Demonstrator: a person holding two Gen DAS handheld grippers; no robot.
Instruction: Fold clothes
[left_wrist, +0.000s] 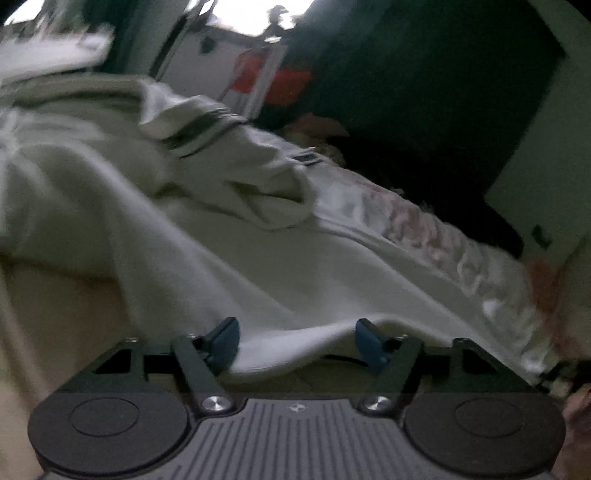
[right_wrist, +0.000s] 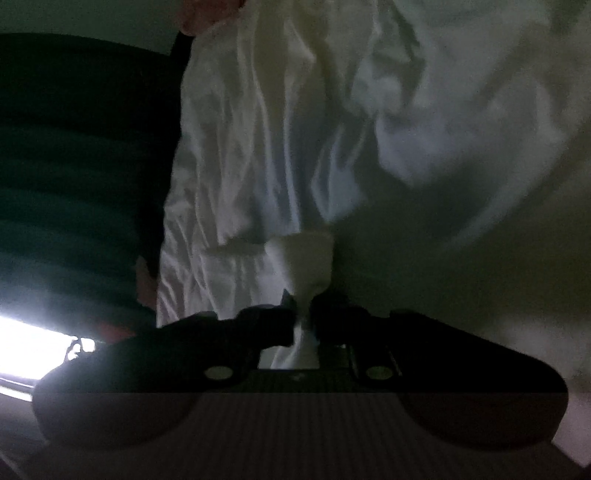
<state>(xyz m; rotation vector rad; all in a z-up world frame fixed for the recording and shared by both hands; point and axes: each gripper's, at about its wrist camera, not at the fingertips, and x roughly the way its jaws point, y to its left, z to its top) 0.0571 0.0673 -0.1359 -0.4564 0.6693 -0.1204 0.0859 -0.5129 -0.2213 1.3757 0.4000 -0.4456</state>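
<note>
Careful: your right gripper (right_wrist: 303, 317) pinches just a thin bit of the white garment (left_wrist: 207, 236), so a hard tug could slip it free. Your left gripper (left_wrist: 297, 345) is wide apart around the near hem, gripping nothing.

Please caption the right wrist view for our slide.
Right gripper, jaws shut, pinches a bunched fold of the white garment.
</note>
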